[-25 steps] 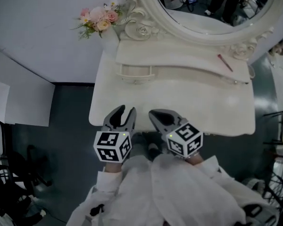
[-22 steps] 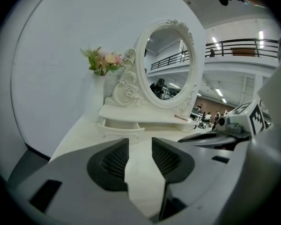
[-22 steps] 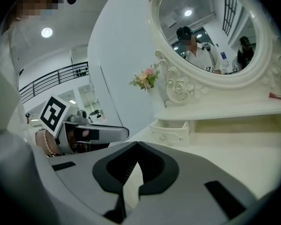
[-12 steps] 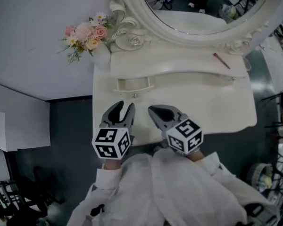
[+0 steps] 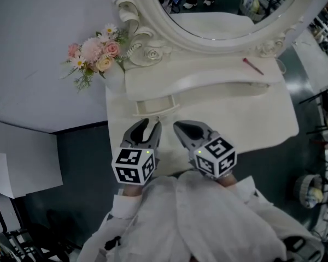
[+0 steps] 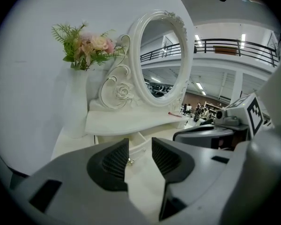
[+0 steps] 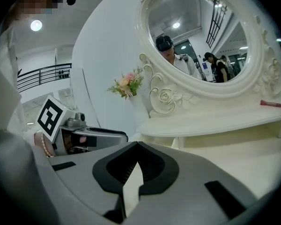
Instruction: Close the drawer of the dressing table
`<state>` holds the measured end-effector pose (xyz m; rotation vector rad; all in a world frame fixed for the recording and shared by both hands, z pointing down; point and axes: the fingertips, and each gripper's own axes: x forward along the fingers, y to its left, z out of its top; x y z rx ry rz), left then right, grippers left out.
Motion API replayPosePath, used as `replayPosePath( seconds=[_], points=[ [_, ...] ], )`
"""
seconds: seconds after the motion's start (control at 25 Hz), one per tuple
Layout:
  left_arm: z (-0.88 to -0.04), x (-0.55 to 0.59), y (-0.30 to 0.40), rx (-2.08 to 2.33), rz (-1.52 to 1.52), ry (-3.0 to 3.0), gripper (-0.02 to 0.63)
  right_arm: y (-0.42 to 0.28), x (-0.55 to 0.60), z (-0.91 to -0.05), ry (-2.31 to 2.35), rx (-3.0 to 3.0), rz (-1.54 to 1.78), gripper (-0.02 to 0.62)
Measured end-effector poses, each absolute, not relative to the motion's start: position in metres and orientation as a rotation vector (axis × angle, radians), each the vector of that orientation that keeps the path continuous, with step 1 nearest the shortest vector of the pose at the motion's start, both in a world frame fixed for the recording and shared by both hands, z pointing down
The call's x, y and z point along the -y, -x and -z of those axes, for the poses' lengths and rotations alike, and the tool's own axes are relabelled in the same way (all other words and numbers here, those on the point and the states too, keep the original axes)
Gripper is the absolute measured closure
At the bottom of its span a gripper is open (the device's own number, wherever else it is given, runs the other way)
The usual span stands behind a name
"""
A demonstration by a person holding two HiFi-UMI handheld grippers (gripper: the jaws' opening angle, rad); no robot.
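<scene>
Head view, itemised. First, the left gripper (image 5: 148, 125): jaws spread, nothing held. A small knob (image 6: 130, 161) sits just ahead of the gap between them. Second, the drawer (image 5: 156, 106): partly pulled out of the dressing table (image 5: 251, 119), directly in front of this gripper's tips. Third, the right gripper (image 5: 179, 128): jaws pressed together, empty, close beside the other gripper above the tabletop. Fourth, the flowers (image 5: 95, 51): beyond the spread jaws, off to their left. Fifth, a slim red item (image 5: 252, 66): on the raised shelf (image 5: 208, 75), ahead and right of the closed jaws.
</scene>
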<state>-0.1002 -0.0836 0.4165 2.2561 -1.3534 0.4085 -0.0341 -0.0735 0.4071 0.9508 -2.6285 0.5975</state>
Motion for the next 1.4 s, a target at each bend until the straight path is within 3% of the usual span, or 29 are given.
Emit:
replayPosePath(
  seconds=[1.4],
  points=[
    [-0.456,0.087,0.089,1.226,-0.496,-2.185,0.471,0.03,0.088,-0.421,-0.961,2.558,-0.672,0.589]
  ],
)
